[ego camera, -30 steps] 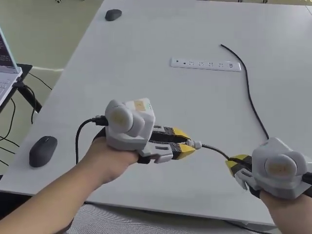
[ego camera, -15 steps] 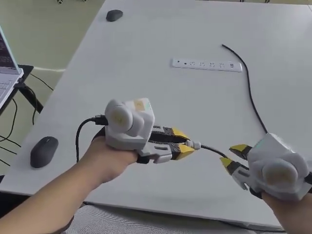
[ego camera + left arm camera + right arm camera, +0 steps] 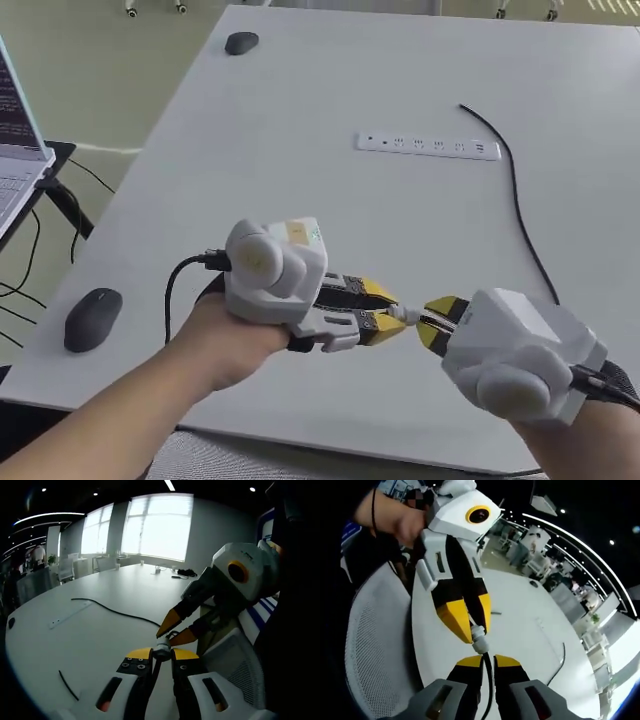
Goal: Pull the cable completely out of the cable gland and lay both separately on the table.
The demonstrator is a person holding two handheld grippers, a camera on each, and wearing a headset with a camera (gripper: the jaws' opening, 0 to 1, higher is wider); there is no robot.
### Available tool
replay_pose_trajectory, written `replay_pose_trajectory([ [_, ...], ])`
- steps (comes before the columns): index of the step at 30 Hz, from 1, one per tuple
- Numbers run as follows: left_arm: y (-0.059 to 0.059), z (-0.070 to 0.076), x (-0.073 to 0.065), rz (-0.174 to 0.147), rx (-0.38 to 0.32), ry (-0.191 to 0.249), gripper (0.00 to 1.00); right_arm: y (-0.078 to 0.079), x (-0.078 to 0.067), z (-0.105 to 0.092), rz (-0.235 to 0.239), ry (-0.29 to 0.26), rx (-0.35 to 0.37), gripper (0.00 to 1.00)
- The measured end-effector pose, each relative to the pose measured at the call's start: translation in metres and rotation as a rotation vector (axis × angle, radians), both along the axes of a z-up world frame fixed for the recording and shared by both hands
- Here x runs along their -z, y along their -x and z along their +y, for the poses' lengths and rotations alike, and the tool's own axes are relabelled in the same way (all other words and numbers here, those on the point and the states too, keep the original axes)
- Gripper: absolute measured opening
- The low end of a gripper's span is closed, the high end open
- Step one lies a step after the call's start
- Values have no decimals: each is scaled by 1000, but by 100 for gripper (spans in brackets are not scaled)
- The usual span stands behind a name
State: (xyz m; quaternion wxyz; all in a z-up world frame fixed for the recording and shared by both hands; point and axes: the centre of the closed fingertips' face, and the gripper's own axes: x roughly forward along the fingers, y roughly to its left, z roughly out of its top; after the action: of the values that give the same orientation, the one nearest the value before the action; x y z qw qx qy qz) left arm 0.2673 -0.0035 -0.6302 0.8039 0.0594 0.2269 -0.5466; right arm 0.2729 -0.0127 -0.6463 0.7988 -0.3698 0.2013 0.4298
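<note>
Both near table [image 3: 300,130] edge: left gripper [image 3: 392,318], right gripper [image 3: 432,323].

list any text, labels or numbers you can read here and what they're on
None of it can be read.
laptop screen: lines of text, too small to read.
power strip: small marks by the sockets, too small to read.
sticker on top of the left gripper: blurred, unreadable.
</note>
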Motion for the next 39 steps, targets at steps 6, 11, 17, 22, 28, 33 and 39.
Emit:
replay_pose_trajectory([
  [6,0,-1,0,1,7,-2,15,1,1,-1,-13,11,-14,1],
  [11,2,-2,3,0,13,-12,15,2,4,-3,12,-9,-2,0],
  [17,2,-2,4,-10,14,-20,15,3,7,-4,55,-45,36,0],
  [22,2,0,4,-10,12,-18,15,1,10,-9,80,-69,69,0],
  [28,1,1,3,-13,11,-15,15,-2,14,-17,109,-97,118,0],
  [33,0,1,1,-12,6,-6,15,-7,15,-25,141,-148,194,0],
  [39,-2,2,0,-15,2,-3,15,-11,21,-34,170,-177,255,0],
])
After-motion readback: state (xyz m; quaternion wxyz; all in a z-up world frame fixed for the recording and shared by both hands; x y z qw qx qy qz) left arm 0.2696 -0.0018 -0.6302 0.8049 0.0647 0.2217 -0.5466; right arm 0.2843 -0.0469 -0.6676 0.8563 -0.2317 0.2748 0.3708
